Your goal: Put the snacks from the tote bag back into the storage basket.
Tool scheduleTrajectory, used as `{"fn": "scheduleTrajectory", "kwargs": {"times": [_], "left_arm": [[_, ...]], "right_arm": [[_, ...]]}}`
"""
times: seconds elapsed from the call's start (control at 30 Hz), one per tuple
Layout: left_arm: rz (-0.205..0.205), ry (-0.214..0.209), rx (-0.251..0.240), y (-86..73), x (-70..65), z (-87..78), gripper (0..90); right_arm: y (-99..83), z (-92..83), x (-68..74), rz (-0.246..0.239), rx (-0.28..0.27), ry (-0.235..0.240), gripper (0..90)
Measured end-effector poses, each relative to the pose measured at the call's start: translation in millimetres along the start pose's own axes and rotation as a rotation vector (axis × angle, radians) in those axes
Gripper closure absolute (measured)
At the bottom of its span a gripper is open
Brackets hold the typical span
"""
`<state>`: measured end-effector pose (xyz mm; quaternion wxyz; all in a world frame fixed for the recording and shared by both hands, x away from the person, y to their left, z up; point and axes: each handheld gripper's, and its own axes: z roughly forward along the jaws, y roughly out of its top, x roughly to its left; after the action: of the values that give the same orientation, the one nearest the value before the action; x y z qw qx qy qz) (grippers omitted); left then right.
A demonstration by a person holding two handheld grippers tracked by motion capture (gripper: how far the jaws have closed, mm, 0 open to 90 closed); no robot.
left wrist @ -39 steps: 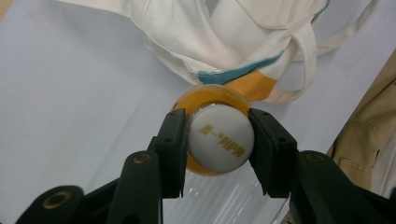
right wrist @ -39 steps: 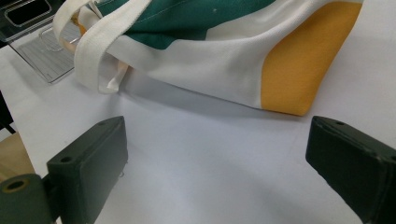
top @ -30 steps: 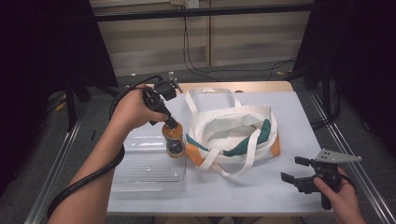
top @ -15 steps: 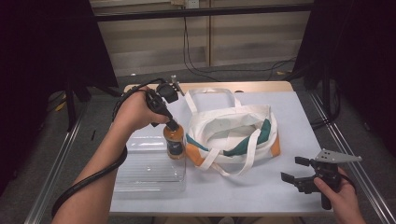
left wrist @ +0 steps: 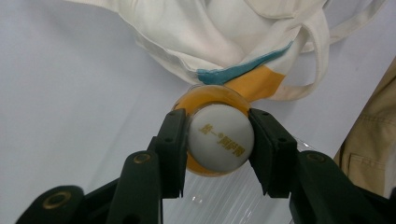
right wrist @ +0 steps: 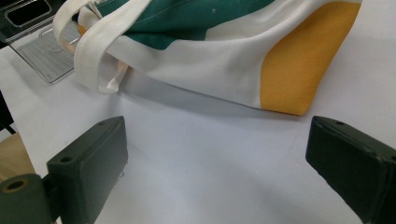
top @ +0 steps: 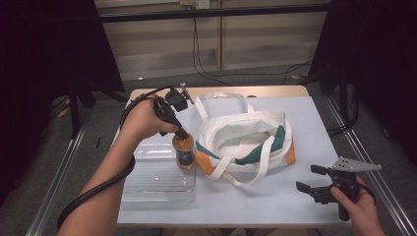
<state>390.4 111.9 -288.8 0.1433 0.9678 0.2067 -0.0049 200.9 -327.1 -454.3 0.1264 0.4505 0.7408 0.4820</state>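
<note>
My left forearm reaches in from the near edge and slants up toward the white canvas tote bag with green and orange panels [top: 246, 142], the wrist bent so that my left gripper [top: 181, 133] points down at the table. Its two black jaws are clamped on the white round cap of a small clear bottle of orange drink [top: 184, 151]; in the left gripper view the cap [left wrist: 220, 138] sits squarely between the pads [left wrist: 173, 140], both sides pressing on it. The bottle stands upright just beside the tote bag's left end, touching or nearly touching the orange corner, and over the right edge of the clear plastic tray [top: 147, 174] that lies left of the bag.

My right hand [top: 355, 199] rests near the table's front edge, well to the right of and nearer than the tote bag, gripping the handle with the gripper level and aimed left. My right gripper [top: 310, 182] holds nothing: its jaws stand wide apart, and in the right gripper view bare white tabletop [right wrist: 210, 177] lies between them, with the bag's orange end beyond.

Compared with a second ago, the bottle stands at much the same spot by the bag, my left grip on the cap is unchanged, and my right hand has not shifted.
</note>
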Motion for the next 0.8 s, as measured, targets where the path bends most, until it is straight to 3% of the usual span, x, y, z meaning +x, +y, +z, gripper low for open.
{"fn": "scheduleTrajectory", "kwargs": {"times": [0.07,0.33,0.47,0.53,0.57,0.63,0.67,0.8], "left_arm": [[-0.015,-0.003,0.001,-1.4,0.0,1.2,59.1],[-0.012,-0.004,-0.005,-2.5,0.2,5.4,59.1],[0.006,-0.003,0.006,-3.2,1.6,6.7,59.1],[-0.004,-0.009,0.002,-3.9,1.1,7.9,59.0],[0.016,-0.008,0.008,-3.5,2.3,7.7,59.0],[-0.006,-0.022,-0.001,-3.9,2.2,8.3,58.9],[-0.026,-0.056,-0.009,-3.8,1.6,8.7,58.8],[-0.024,-0.051,-0.009,-3.7,2.3,8.6,58.8]], "right_arm": [[-0.1,0.0,0.0,0.003,0.0,0.0,5.5],[0.0,-0.1,-0.1,-0.001,-0.001,0.0,5.5],[0.0,-0.3,-0.1,0.002,0.001,0.0,5.5],[0.0,-0.1,-0.1,-0.002,-0.001,0.0,5.5],[0.1,-0.2,0.1,-0.001,-0.001,0.0,5.5],[0.3,-0.7,0.0,-0.005,-0.001,0.0,5.5],[0.3,-0.8,0.1,-0.004,-0.001,0.0,5.5],[0.2,-0.3,0.1,-0.003,-0.001,0.0,5.5]]}}
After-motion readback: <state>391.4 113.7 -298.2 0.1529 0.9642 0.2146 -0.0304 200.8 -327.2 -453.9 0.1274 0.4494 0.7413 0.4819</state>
